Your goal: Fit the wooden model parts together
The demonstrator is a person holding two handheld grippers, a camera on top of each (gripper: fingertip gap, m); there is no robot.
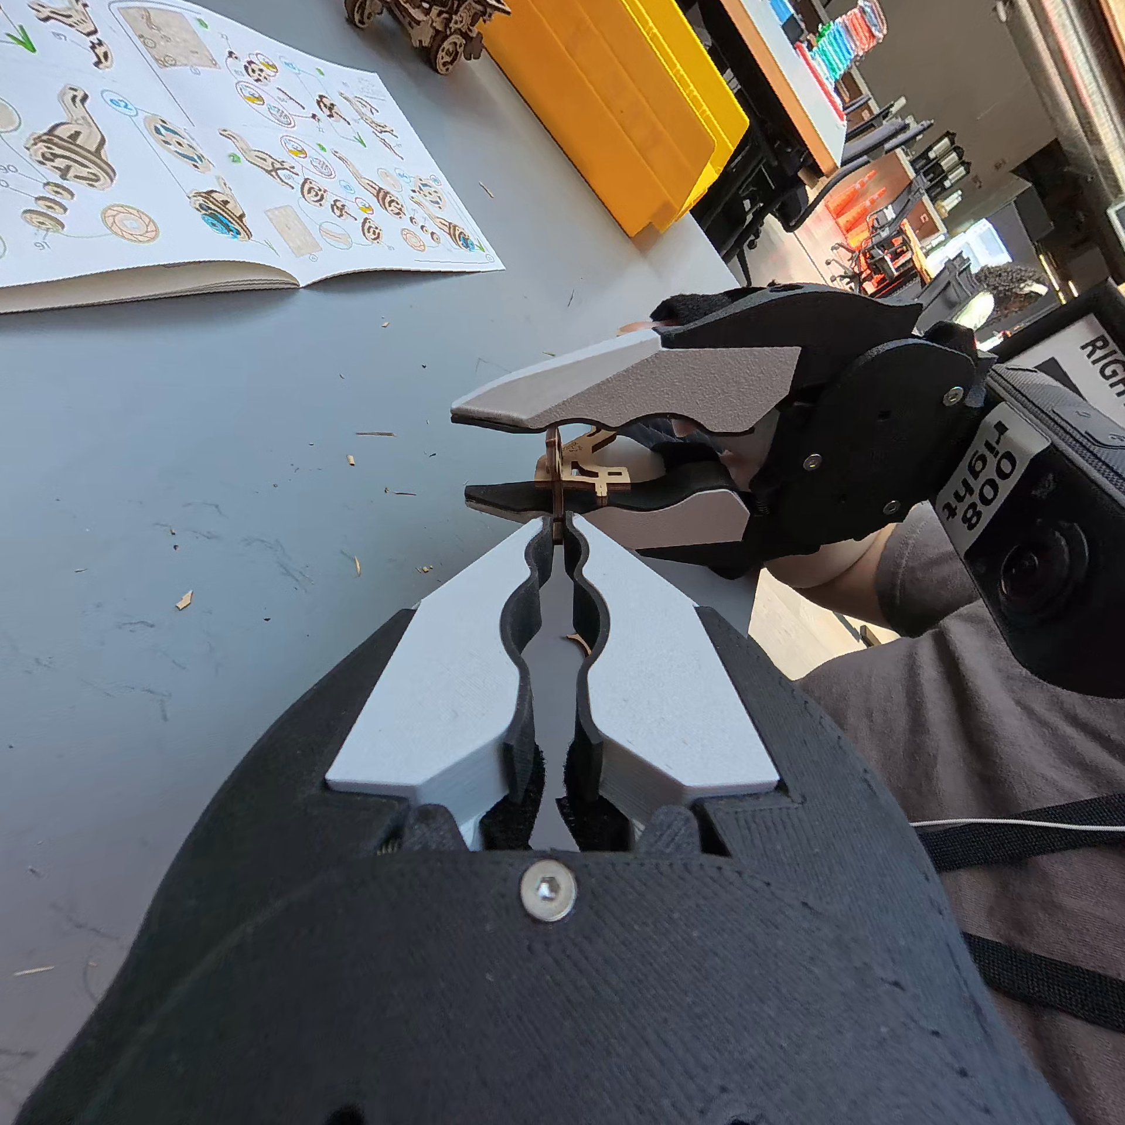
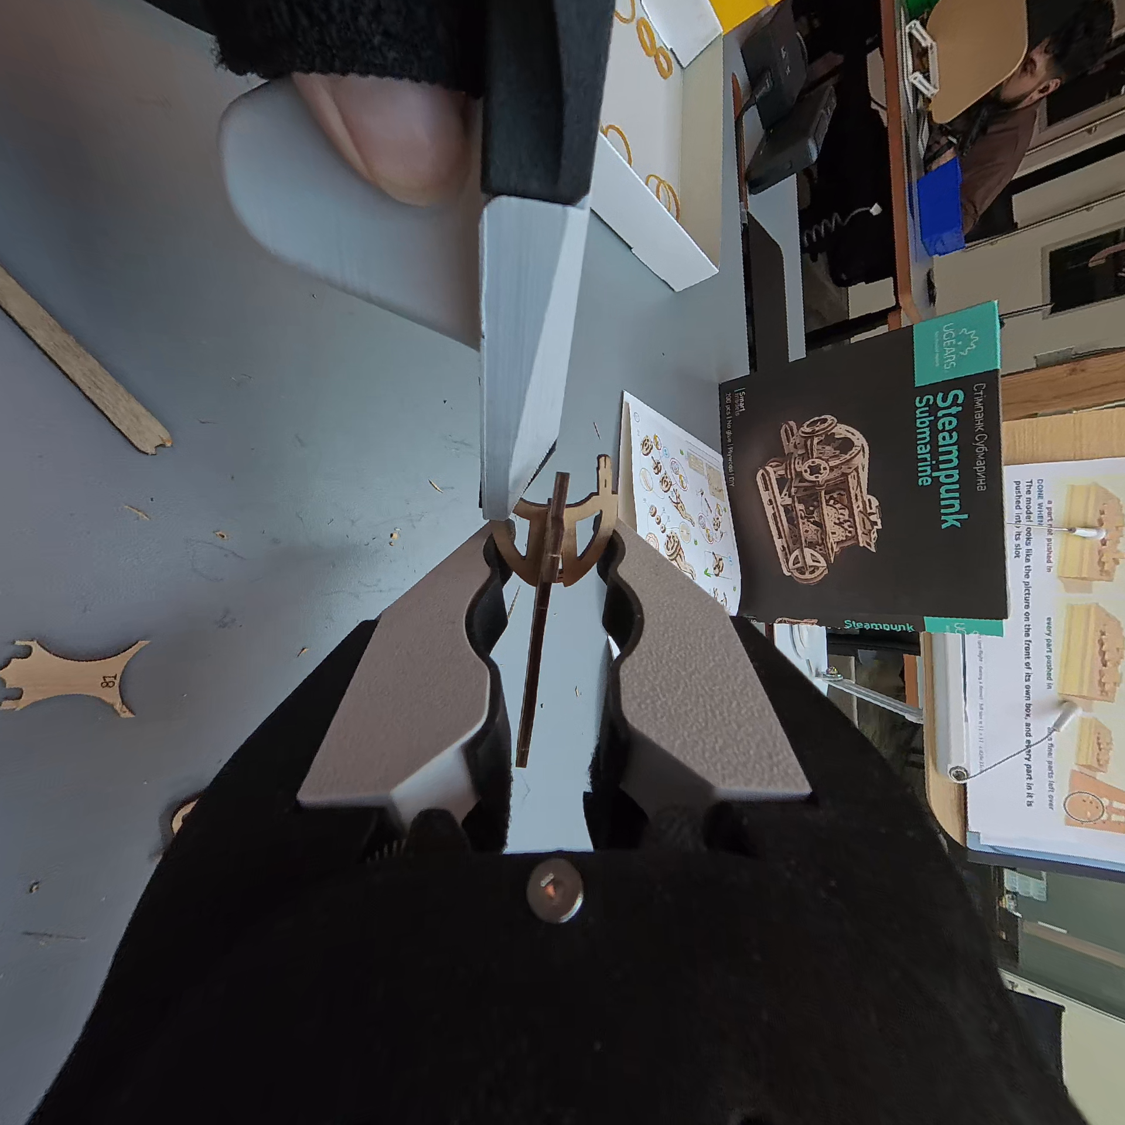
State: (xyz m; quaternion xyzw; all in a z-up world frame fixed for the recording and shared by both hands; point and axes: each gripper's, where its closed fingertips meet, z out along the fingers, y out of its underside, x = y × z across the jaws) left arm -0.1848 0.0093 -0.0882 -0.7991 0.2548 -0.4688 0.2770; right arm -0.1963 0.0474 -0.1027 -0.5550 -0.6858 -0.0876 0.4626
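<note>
Two thin wooden parts are slotted crosswise. The curved part (image 2: 575, 539) spans the tips of my right gripper (image 2: 551, 545), which is shut on it. The flat part (image 2: 536, 657) stands edge-on and runs back between the right fingers. In the left wrist view my left gripper (image 1: 557, 528) is almost closed and pinches the lower edge of the curved part (image 1: 553, 469). There the right gripper (image 1: 505, 456) comes in from the right, and the flat part (image 1: 587, 472) lies level between its jaws. The left gripper (image 2: 502, 511) reaches down from above in the right wrist view. All is held just above the grey table (image 1: 182, 548).
An open instruction booklet (image 1: 243, 152), yellow bins (image 1: 609, 109) and a built wooden model (image 1: 432, 24) lie beyond. A dark kit box (image 2: 864, 487), a wooden stick (image 2: 79, 365), a cut-out scrap (image 2: 67, 676) and a white box (image 2: 645, 152) are nearby. The table edge (image 1: 718, 255) is close on the right. Less than 4 cm separates the two grippers' tips. About 11 centimeters separates my left fingertips from the wooden stick (image 2: 79, 365).
</note>
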